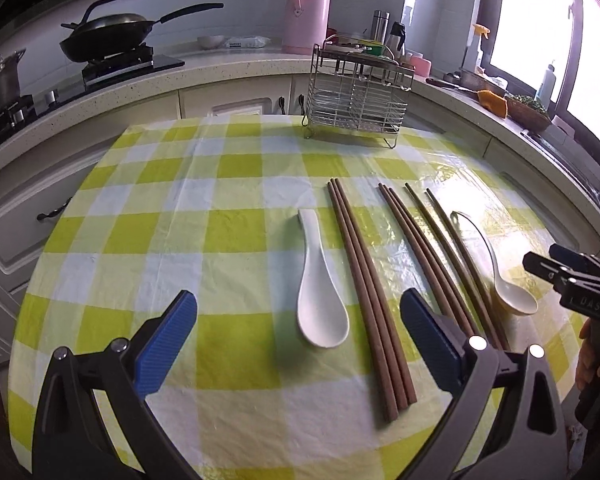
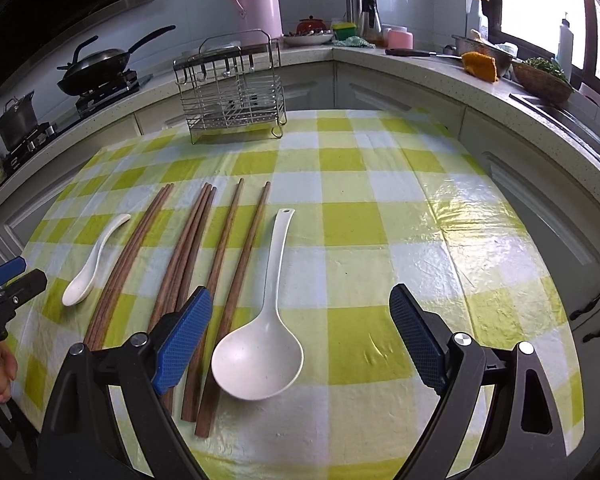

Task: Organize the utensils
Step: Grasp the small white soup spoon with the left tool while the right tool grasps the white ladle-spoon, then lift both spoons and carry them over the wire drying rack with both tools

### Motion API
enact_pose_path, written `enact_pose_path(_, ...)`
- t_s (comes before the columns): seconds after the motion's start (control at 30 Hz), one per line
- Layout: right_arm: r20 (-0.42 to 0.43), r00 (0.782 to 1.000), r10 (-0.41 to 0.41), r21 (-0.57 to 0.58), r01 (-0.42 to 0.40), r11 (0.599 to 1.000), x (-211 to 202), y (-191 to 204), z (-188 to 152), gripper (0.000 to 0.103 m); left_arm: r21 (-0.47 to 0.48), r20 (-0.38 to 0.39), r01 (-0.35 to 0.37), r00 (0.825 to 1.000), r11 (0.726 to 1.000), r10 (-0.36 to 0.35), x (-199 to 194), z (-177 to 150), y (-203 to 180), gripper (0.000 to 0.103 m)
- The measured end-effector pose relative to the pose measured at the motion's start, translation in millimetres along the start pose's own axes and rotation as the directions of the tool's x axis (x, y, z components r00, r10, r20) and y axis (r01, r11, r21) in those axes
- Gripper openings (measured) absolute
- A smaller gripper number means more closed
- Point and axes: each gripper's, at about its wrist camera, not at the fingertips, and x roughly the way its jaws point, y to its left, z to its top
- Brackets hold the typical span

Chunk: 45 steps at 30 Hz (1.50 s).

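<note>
On the green-checked tablecloth (image 1: pixel 220 232) lie a short white soup spoon (image 1: pixel 320 312), three bundles of brown chopsticks (image 1: pixel 364 288) and a long white ladle (image 1: pixel 500 280). My left gripper (image 1: pixel 299 296) hangs open above the soup spoon, whose bowl shows between the blue pads. The right wrist view has the ladle (image 2: pixel 260 356) lying bowl toward me between the fingers of my open right gripper (image 2: pixel 300 292), chopsticks (image 2: pixel 188 256) under its left finger, and the soup spoon (image 2: pixel 88 268) far left. An empty wire utensil rack (image 1: pixel 356 96) (image 2: pixel 232 92) stands at the table's far edge.
Each gripper shows at the other view's edge: the right gripper (image 1: pixel 544 256), the left gripper (image 2: pixel 20 274), each with a hand below it. Behind the table runs a counter with a wok (image 1: pixel 108 36), a pot (image 1: pixel 0 80), a pink thermos (image 2: pixel 260 0) and a basket (image 2: pixel 540 76).
</note>
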Motion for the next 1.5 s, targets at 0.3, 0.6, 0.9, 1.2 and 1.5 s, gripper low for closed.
enact_pose_path(0.3,-0.103,0.995,-0.003,-0.037,-0.001,0.999,44.7,9.3,26.8,0.068,0.022,-0.152,-0.026,0.988,0.999,0.029,55.0,32.8,-4.7,0.099)
enact_pose_path(0.6,-0.188,0.982,-0.005,-0.038,-0.002,0.999,76.2,9.9,38.5,0.046,0.056,-0.242,-0.037,0.969,0.998,0.05,96.9,48.1,-7.7,0.082)
enact_pose_path(0.9,-0.228,0.973,0.021,-0.036,-0.03,0.999,92.9,11.0,45.2,0.04,0.052,-0.301,0.011,0.954,0.999,0.005,115.8,52.6,-16.5,0.066)
enact_pose_path(1.2,-0.245,0.969,0.001,-0.06,-0.017,0.998,99.2,16.0,51.3,0.03,0.058,-0.322,0.024,0.947,0.998,-0.004,119.2,60.9,-18.3,0.044)
enact_pose_path(1.5,-0.21,0.978,0.012,-0.055,-0.025,0.998,88.6,13.3,49.0,0.012,0.074,-0.299,0.023,0.954,0.997,0.001,111.5,60.1,-18.6,0.015)
